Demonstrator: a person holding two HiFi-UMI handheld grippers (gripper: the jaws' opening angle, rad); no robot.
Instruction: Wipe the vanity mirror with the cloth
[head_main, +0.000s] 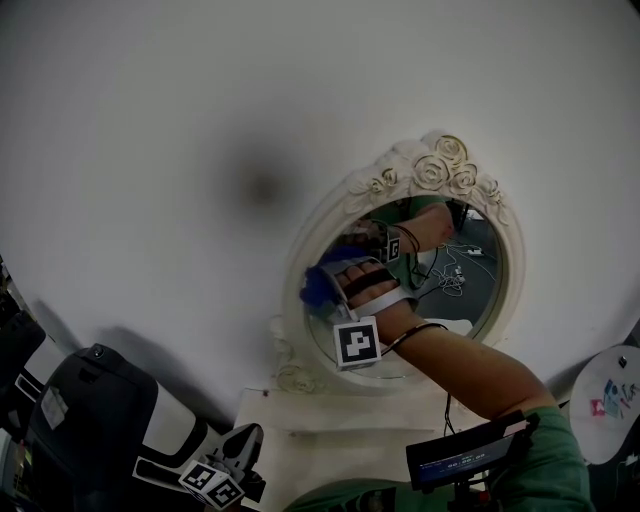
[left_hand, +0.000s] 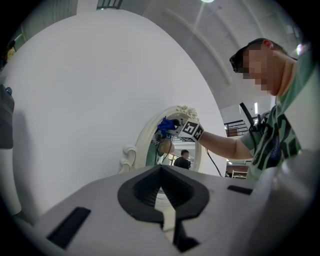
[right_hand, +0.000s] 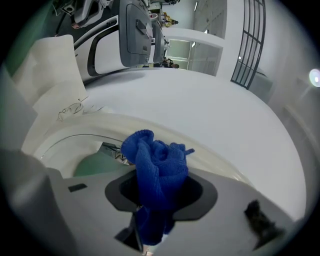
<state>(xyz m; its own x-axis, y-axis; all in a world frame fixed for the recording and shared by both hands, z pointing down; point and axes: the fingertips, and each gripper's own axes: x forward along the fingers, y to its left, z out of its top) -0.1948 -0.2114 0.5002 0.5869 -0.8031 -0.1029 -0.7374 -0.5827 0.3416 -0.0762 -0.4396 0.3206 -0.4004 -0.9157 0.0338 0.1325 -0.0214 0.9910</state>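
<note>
Right claw is clenched on the bunched blue cloth. It presses the cloth against the glass at the left edge of the oval vanity mirror, just inside the ornate white frame. Left claw, closed on nothing, hangs low and near, by the white surface, well apart from the mirror.

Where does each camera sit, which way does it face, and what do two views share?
Head view: on the head, looking down at the vanity mirror; shows right forearm, right hand-held gripper at it, left hand-held gripper low.
Left gripper view: rides the left one, looking up at mirror and person; own jaws show.
Right gripper view: faces the mirror frame; own jaws hold the blue cloth.
Shared: all three show mirror and cloth.
</note>
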